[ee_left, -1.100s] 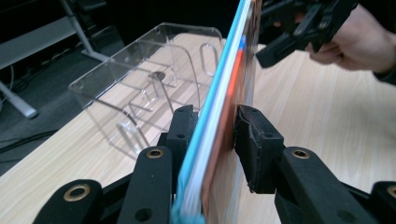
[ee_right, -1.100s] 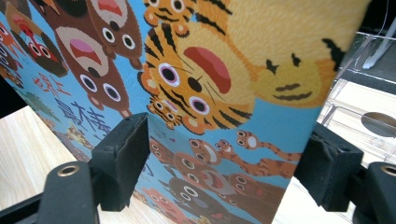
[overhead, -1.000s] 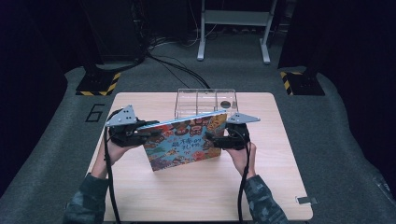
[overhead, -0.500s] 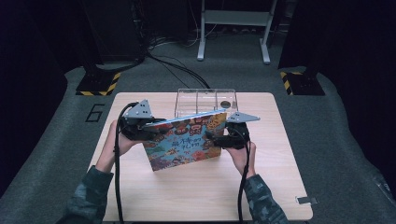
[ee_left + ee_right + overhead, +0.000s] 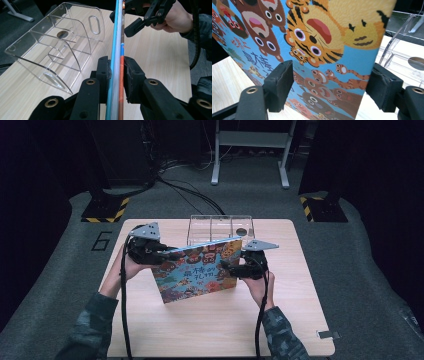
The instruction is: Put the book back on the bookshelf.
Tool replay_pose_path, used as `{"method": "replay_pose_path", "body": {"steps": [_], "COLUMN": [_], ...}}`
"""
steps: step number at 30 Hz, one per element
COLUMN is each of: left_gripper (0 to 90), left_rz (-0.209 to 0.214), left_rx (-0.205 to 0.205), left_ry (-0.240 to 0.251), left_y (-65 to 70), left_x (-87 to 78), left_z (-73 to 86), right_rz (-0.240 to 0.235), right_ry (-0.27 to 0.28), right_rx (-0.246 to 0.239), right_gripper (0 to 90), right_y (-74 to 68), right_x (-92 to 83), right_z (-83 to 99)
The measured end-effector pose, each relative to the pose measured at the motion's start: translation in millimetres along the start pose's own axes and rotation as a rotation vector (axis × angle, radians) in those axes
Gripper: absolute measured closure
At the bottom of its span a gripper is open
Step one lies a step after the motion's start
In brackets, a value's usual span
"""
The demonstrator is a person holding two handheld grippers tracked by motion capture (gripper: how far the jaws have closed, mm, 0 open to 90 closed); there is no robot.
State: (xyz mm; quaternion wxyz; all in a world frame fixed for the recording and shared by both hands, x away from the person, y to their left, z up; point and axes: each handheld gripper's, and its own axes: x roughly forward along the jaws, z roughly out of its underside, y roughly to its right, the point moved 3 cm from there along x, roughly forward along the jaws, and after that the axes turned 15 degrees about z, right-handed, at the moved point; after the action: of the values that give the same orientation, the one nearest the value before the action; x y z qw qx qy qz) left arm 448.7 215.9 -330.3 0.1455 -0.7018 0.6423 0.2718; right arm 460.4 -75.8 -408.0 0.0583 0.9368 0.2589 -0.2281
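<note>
Book (image 5: 197,270): upright on edge just in front of the clear organizer (image 5: 221,227) | your left gripper (image 5: 116,72): has just been closing, clamped on book edge | your right gripper (image 5: 329,82): jaws apart, straddling book's other edge, not pressing.

In the right gripper view the picture book (image 5: 312,50) runs off the top and left edges, and its cover hides part of the clear organiser (image 5: 407,32) behind it. In the high view the book's title characters are too small to read, and the small dark round thing (image 5: 241,231) in the organiser is perhaps a lid.
</note>
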Motion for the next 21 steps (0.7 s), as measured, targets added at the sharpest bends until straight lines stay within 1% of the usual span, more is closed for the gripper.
{"method": "replay_pose_path", "body": {"steps": [1,2,3,4,5,6,7,8,11,12,13,14,15,17,20,21], "left_gripper": [73.0,70.3,70.3,73.5,75.3,76.0,76.4,76.7,78.3,78.8,79.4,79.7,79.7,80.1,80.3,80.4], "left_rz": [0.015,0.015,0.011,-0.002,0.009,0.006,0.006,0.009,0.020,0.026,0.026,0.025,0.019,0.015,-0.008,-0.010], "left_rx": [-0.003,-0.003,-0.009,-0.005,-0.011,-0.008,-0.008,-0.022,-0.018,-0.016,-0.016,-0.016,-0.016,-0.015,-0.003,0.002], "left_ry": [-0.024,-0.024,-0.056,-0.071,-0.059,-0.047,-0.047,-0.023,-0.012,-0.001,-0.001,0.005,0.005,0.013,0.026,0.026], "left_y": [-1.2,-1.2,-2.2,-3.3,-3.7,-4.2,-4.2,-4.1,-3.9,-2.5,-2.5,-1.5,-0.5,1.3,6.8,8.0], "left_x": [3.9,3.9,9.0,12.1,11.1,11.2,11.2,11.5,11.0,11.1,11.1,11.2,10.8,10.6,11.1,11.5], "left_z": [1.2,1.2,3.0,6.6,7.7,8.7,8.7,9.5,10.6,11.5,11.5,12.0,12.4,13.4,15.0,14.9], "right_rz": [0.001,0.002,0.003,0.003,0.001,-0.002,0.000,0.002,0.005,0.014,0.014,0.019,0.029,0.061,0.142,0.160], "right_ry": [0.000,-0.001,-0.002,-0.003,-0.001,0.001,0.000,0.002,0.000,0.000,0.000,-0.001,-0.004,-0.027,-0.079,-0.111], "right_rx": [0.001,0.000,-0.001,0.002,0.004,0.006,0.005,0.011,0.023,0.031,0.031,0.046,0.050,0.063,0.097,0.131], "right_gripper": [25.6,25.3,24.8,25.1,25.5,25.9,25.5,24.8,23.4,20.6,20.6,19.0,17.9,15.6,12.7,10.9], "right_y": [-0.3,-0.6,-0.8,-0.8,-0.2,0.5,1.7,2.7,5.8,10.9,10.9,18.3,22.9,34.9,59.6,67.8], "right_x": [0.4,0.9,1.2,0.9,0.6,0.2,-0.5,-1.3,-4.0,-8.3,-8.3,-13.3,-15.9,-19.9,-23.6,-23.5], "right_z": [-0.3,-0.5,-0.6,-0.5,-0.2,0.3,1.0,1.8,4.2,8.6,8.6,16.7,22.8,39.1,72.3,84.1]}}
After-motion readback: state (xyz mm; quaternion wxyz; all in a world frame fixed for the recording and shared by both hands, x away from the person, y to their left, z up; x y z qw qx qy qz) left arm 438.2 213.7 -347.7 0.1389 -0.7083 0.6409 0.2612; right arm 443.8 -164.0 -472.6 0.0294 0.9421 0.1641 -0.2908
